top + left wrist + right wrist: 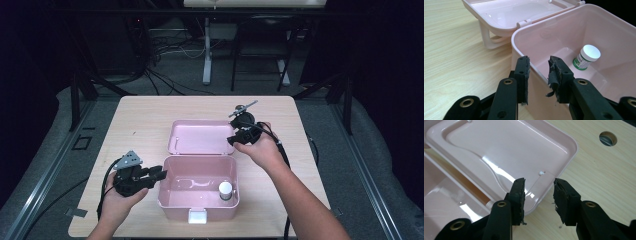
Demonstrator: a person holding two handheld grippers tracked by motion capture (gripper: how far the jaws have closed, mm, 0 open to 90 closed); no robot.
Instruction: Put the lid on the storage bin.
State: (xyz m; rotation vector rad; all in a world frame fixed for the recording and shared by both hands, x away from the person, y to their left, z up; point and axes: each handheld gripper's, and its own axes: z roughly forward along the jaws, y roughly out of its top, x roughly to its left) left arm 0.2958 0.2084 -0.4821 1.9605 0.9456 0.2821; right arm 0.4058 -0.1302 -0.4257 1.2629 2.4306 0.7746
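The left tool (539, 72) straddles the left wall of the pink box (574, 32), one jaw outside and one inside, pads not pressing: released. Beyond it, a white-capped bottle (587, 57) stands in the box's far corner. The right tool (539, 195) is released too, its jaws spread over the corner of the open lid (506, 147), which lies on the bench (599, 170).

Glossy pink plastic box (172, 197) on matt pale wood table (135, 120).
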